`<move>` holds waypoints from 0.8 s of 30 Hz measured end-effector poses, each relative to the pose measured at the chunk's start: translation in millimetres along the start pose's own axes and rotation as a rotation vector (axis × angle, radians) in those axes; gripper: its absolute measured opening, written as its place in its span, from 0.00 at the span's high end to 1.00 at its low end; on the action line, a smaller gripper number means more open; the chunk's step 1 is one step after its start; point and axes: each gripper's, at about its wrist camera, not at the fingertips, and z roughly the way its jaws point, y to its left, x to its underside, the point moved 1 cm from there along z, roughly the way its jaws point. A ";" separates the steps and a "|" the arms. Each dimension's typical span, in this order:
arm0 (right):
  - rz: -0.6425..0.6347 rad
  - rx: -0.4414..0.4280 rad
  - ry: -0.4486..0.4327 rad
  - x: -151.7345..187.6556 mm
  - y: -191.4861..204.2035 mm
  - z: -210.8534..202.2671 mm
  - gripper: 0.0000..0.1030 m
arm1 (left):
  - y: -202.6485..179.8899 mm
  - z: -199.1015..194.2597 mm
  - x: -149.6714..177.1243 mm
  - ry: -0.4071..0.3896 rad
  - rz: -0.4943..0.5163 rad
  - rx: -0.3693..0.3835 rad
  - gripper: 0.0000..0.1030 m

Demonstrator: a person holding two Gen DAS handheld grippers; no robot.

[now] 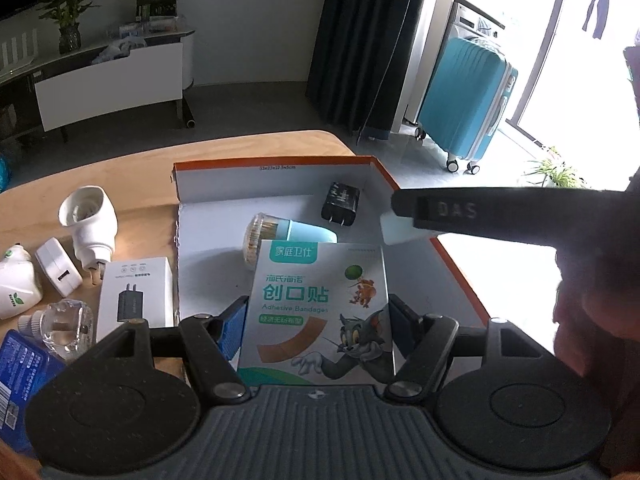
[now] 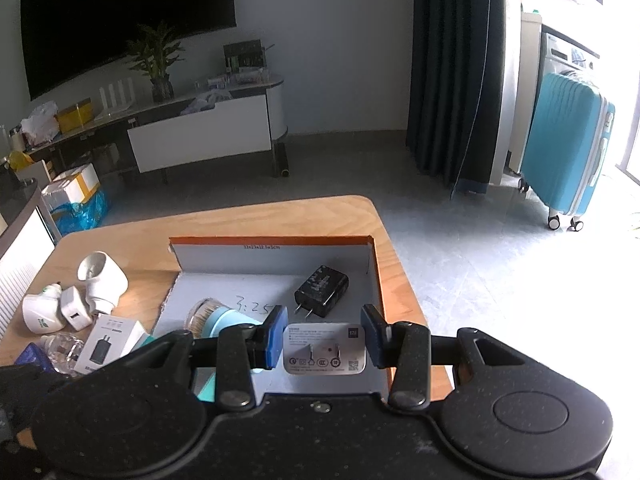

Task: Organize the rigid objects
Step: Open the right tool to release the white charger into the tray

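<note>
Clamped between the blue pads of the left gripper (image 1: 316,320) is a box of adhesive bandages (image 1: 318,308), held upright over the near end of an open cardboard box (image 1: 276,168) with an orange rim. Held likewise between the jaws of the right gripper (image 2: 325,338) is a small white charger (image 2: 325,349), label side up, over the near right corner of the same cardboard box. Inside the box are recorded a black plug adapter (image 2: 322,290) lying flat toward the far right, and a light-blue toothpick holder (image 1: 280,240) on its side near the left wall. On the wooden table (image 2: 224,220), left of the box, are listed: a white plug-in diffuser (image 1: 90,220), a white USB adapter (image 1: 58,272), a white leaf-marked plug-in unit (image 1: 16,284), a boxed charger (image 1: 136,296) just beside the box wall, a clear refill bottle (image 1: 64,328) and a blue packet (image 1: 24,372).
</note>
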 end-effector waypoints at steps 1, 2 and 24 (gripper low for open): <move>-0.005 -0.004 0.011 -0.8 0.4 5.0 0.52 | 0.3 0.9 -0.1 0.002 -0.001 0.001 0.30; -0.003 -0.006 0.020 -1.6 0.5 9.8 0.52 | 0.7 1.9 -0.2 0.005 -0.003 0.003 0.30; 0.053 0.030 -0.150 -3.0 -27.0 -46.7 0.45 | -13.2 27.4 2.9 0.049 0.030 0.002 0.19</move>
